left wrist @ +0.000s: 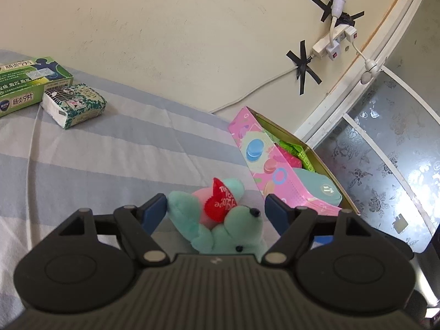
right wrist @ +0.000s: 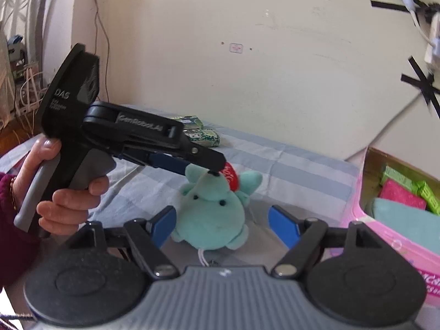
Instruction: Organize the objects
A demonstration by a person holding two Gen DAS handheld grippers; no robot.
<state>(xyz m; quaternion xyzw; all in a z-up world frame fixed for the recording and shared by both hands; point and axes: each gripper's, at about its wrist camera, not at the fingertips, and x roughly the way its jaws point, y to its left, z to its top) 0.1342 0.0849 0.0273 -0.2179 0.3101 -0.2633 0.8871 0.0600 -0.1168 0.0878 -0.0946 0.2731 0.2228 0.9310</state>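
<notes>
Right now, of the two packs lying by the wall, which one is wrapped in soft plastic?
The small tissue pack, white with a green leafy print; the green medicine box beside it is stiff cardboard.

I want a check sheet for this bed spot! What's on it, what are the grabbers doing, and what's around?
Surface: striped sheet, blue and white.
Job's things: teal plush bear with red heart lying on sheet; pink box open beside it, already holding items.
Clutter: green box and tissue pack at the far side.
Grippers: left gripper open, jaws either side of bear; right gripper open, bear between jaws.
Cables: white cord and power strip taped to wall.
Surroundings: cream wall, patterned glass door.
</notes>
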